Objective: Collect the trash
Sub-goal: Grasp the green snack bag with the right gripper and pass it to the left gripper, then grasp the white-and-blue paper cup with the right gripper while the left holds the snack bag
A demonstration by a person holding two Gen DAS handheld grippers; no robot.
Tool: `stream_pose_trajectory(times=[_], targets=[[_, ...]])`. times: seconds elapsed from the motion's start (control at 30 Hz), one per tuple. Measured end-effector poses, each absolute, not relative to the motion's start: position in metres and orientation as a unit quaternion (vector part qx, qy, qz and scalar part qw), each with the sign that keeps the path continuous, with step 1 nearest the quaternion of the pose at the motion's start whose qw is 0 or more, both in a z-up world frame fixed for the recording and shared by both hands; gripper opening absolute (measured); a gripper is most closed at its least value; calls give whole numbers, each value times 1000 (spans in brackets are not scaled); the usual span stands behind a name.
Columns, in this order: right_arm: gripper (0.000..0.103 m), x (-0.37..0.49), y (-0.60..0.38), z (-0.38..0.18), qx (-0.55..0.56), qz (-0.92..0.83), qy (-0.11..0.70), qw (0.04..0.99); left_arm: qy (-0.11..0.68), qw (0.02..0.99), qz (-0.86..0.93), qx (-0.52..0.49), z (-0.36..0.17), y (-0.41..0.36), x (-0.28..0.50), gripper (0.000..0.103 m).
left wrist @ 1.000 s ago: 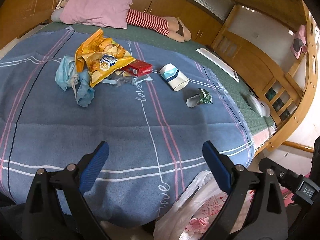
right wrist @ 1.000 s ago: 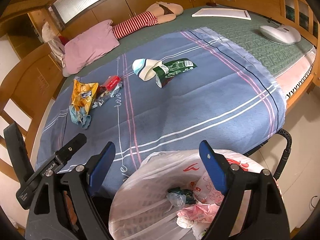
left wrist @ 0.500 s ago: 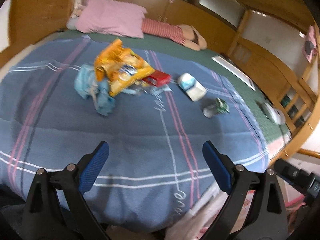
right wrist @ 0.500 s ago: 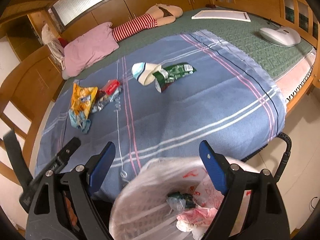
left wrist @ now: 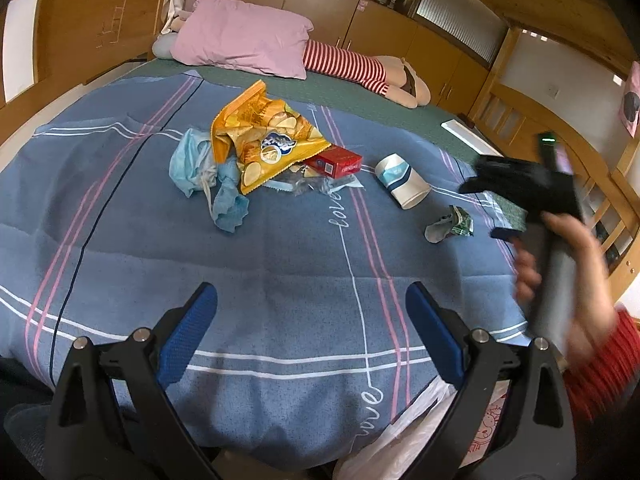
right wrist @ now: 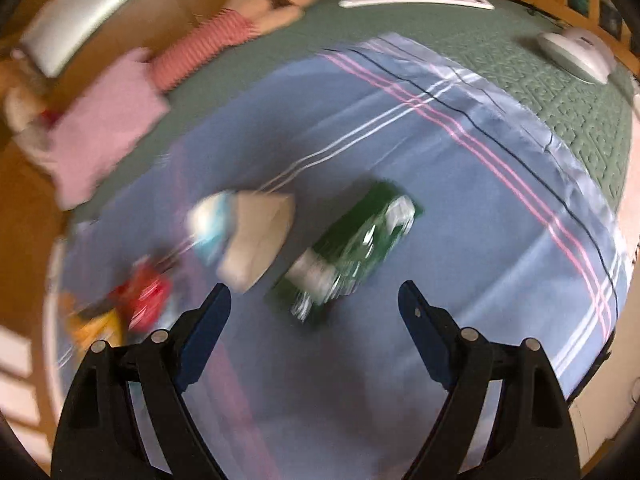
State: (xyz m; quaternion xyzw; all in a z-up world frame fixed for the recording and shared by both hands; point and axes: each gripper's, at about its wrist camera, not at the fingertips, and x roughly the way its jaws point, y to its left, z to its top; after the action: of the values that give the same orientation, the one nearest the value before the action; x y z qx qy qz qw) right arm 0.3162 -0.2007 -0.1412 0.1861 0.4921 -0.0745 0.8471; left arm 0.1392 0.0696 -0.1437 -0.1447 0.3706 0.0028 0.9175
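Observation:
Trash lies on a blue striped blanket (left wrist: 280, 264): a yellow chip bag (left wrist: 268, 140), a blue face mask (left wrist: 204, 176), a red box (left wrist: 336, 163), a paper cup (left wrist: 402, 186) and a crumpled green wrapper (left wrist: 452, 226). My left gripper (left wrist: 312, 328) is open and empty over the blanket's near edge. My right gripper (right wrist: 314, 324) is open and empty, just short of the green wrapper (right wrist: 352, 248), with the paper cup (right wrist: 248, 236) to its left. The right wrist view is blurred. The right gripper's body and hand (left wrist: 560, 248) show beside the wrapper in the left wrist view.
A white plastic bag (left wrist: 424, 432) hangs below the bed's near edge. A pink pillow (left wrist: 244, 40) and a striped stuffed toy (left wrist: 360, 68) lie at the bed's far end. A white device (right wrist: 576, 54) sits on the green mattress cover. Wooden rails border the bed.
My right gripper left the bag and swung out over the blanket toward the green wrapper. My left gripper shifted slightly toward the bed; the bag slid mostly out of its view.

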Motion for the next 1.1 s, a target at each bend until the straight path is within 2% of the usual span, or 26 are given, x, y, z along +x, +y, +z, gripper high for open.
stream_pose_trajectory(times=[0.13,0.17,0.2,0.23,0.33,0.43,0.73,0.77,0.8,0.83,0.9,1.0,1.1], targets=[[82,346,-197,-172,143,-93,521,836,373,916,1,-147,-145,69,142,95],[78,348,-197,-178,149,-87,527,832,375,915,3,-148,-146,69,143,95],[60,349,-197,-183,154,-81,532,828,376,915,4,-148,-147,70,143,95],[47,349,-197,-189,157,-72,540,824,378,914,6,-150,-147,70,144,95],[38,341,-192,-189,134,-51,531,835,381,910,12,-163,-149,75,145,95],[37,323,-182,-187,114,-13,533,838,385,904,20,-184,-152,83,145,95],[38,220,-87,-173,18,256,571,780,363,888,93,-266,-156,118,137,95],[41,211,-77,-170,7,285,571,770,360,883,100,-285,-157,124,135,96],[50,204,-68,-166,-6,304,567,766,358,878,105,-299,-159,129,133,96],[64,198,-62,-159,-23,311,556,770,357,874,109,-312,-160,133,132,97],[82,197,-64,-144,-29,302,529,793,360,864,114,-332,-164,138,132,97],[83,221,-94,-124,41,259,494,829,370,864,107,-324,-166,133,136,97],[83,264,-120,-119,61,141,469,869,383,861,97,-320,-170,129,139,97]])
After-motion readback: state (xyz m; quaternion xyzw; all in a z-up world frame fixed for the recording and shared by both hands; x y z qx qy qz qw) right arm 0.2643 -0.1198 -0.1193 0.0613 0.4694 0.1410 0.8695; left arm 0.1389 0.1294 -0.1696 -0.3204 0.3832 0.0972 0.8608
